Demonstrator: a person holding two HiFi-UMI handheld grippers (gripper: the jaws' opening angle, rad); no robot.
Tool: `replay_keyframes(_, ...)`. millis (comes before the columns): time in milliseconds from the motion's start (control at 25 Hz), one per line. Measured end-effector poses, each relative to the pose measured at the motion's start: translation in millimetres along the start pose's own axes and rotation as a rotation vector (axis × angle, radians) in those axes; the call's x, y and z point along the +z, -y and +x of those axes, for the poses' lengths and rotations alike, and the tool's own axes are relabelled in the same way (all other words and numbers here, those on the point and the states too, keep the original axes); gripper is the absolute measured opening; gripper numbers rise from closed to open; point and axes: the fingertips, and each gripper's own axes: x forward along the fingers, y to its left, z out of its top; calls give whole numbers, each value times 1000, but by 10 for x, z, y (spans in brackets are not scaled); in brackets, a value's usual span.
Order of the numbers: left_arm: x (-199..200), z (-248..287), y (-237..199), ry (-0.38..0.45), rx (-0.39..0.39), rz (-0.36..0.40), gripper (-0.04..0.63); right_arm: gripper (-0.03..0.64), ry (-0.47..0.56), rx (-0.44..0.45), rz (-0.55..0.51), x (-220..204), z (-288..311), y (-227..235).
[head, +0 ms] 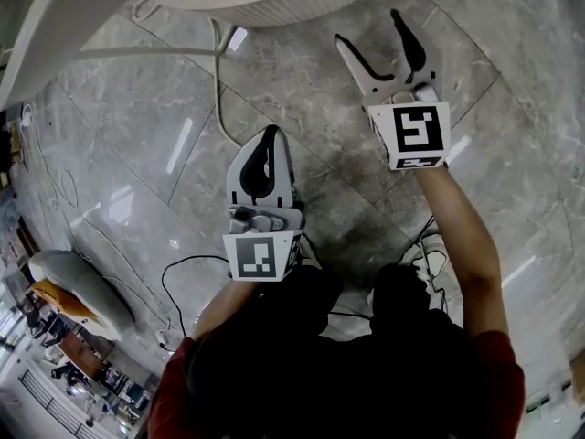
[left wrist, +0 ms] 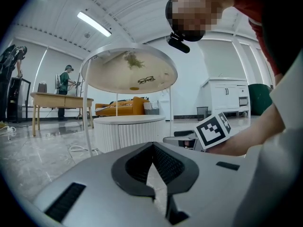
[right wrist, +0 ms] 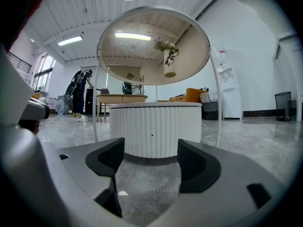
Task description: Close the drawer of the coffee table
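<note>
The coffee table is a white ribbed round drum [head: 274, 3] [left wrist: 128, 129] [right wrist: 154, 126] with a round top tray [right wrist: 154, 46] on thin legs above it. No drawer front stands out from the drum wall in these views; only a small dark hole [right wrist: 152, 135] shows. My right gripper [head: 370, 30] [right wrist: 151, 155] is open and empty, pointing at the drum a short way off. My left gripper [head: 268, 137] [left wrist: 152, 150] is shut on nothing, held lower and further back. The right gripper's marker cube [left wrist: 213, 130] shows in the left gripper view.
White cables [head: 219, 71] and a small white adapter [head: 237, 38] lie on the grey marble floor by the drum. Far off stand a wooden desk [left wrist: 61, 98] with people at it, an orange sofa [left wrist: 120, 107] and a white cabinet [left wrist: 227, 96].
</note>
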Motion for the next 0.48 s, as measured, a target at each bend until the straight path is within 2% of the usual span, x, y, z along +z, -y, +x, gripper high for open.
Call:
replay_keyframes(320,18,11,57,12,-3,11,14,344,17,-15,-71,-19,-684,-173)
replay_keyframes(480,-39,-21,78,-8,-16,39,14,344,-21,-52,-70,-149,-1099,-203)
